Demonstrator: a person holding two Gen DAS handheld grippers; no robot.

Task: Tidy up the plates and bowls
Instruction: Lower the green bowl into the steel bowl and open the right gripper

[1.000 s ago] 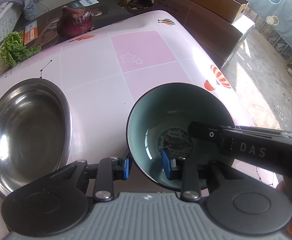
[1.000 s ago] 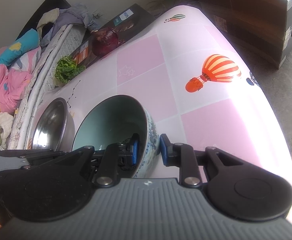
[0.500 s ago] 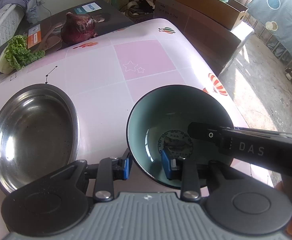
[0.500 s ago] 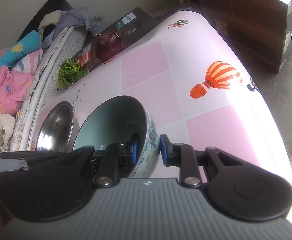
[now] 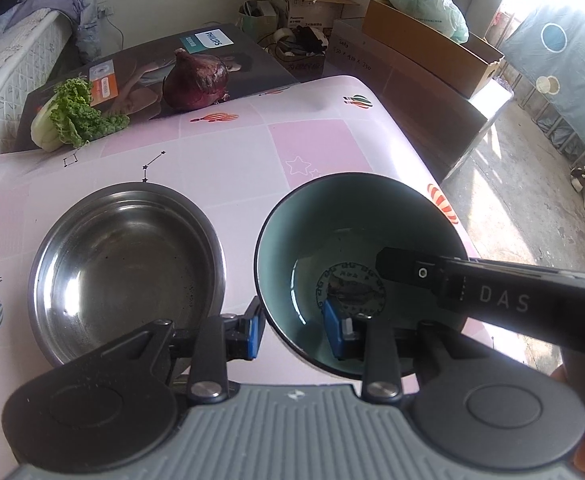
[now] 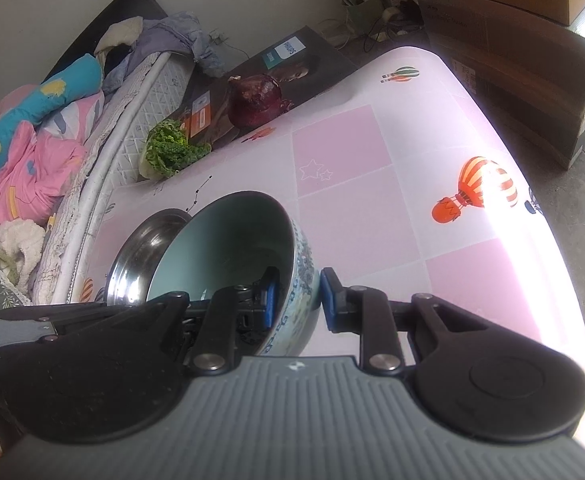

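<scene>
While gripped from two sides, ceramic bowl [image 5: 356, 240] hangs tilted above the right part of the table [image 5: 220, 148], near its right edge, teal inside, blue pattern outside.

Table: pink-and-white checked cover, balloon prints, box-topped far edge.
Steel bowl [image 5: 128, 264]: upright on the cover toward the left edge, just beside the ceramic bowl, rims apart.
Red onion [image 5: 195, 80]: on the dark box at the far edge.
Leafy greens [image 5: 72, 118]: at the far-left corner, partly on the box.
Left gripper [image 5: 296, 330]: fingers narrowed onto the near wall of the ceramic bowl, one pad outside, one inside.
Right gripper [image 6: 298, 300]: fingers narrowed onto the opposite wall, one pad inside, one against the patterned outside.
</scene>
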